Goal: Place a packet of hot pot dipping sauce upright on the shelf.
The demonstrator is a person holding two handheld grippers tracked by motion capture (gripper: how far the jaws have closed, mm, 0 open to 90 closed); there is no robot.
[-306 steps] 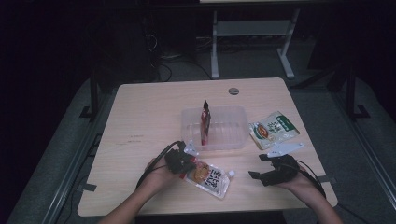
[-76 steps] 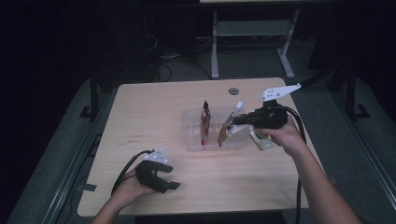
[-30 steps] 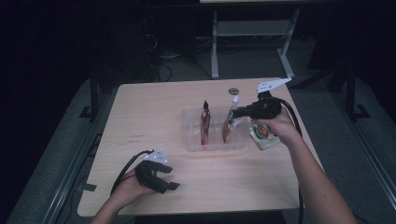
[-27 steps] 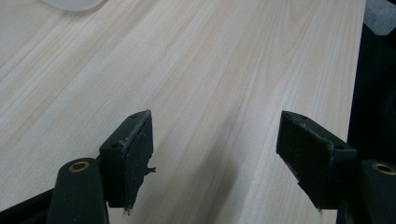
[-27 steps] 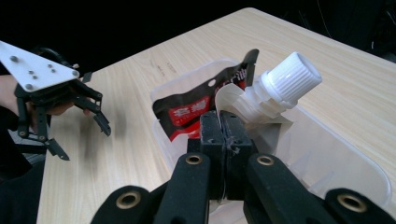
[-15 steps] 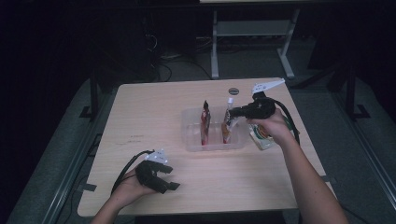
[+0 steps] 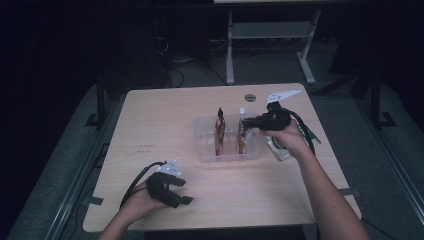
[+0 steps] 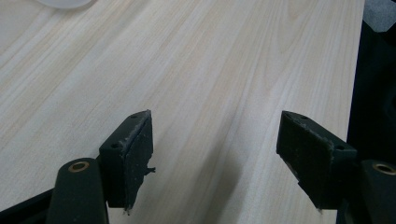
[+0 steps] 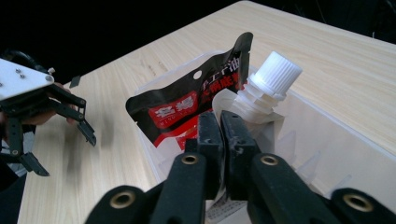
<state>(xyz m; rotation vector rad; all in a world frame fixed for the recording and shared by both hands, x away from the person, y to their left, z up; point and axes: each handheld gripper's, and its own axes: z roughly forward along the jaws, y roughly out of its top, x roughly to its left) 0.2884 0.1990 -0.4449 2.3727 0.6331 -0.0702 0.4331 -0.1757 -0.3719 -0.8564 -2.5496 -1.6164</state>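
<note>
Ten seconds back, my left tongs [image 7: 172, 187] were at the spouted pouch [image 7: 243, 134] lying flat near my edge of the worktop [image 7: 165, 120]. Since then my right tongs [image 7: 250, 121] have carried it over, and it now stands upright in the clear bin [image 7: 207, 150], just beside the dark red pouch [image 7: 220, 131]. My right hand [image 7: 285, 137] has sunk a little toward the bin over the last second. The jaws have just been easing apart, with the pouch's edge between the pads in the right gripper view.
</note>
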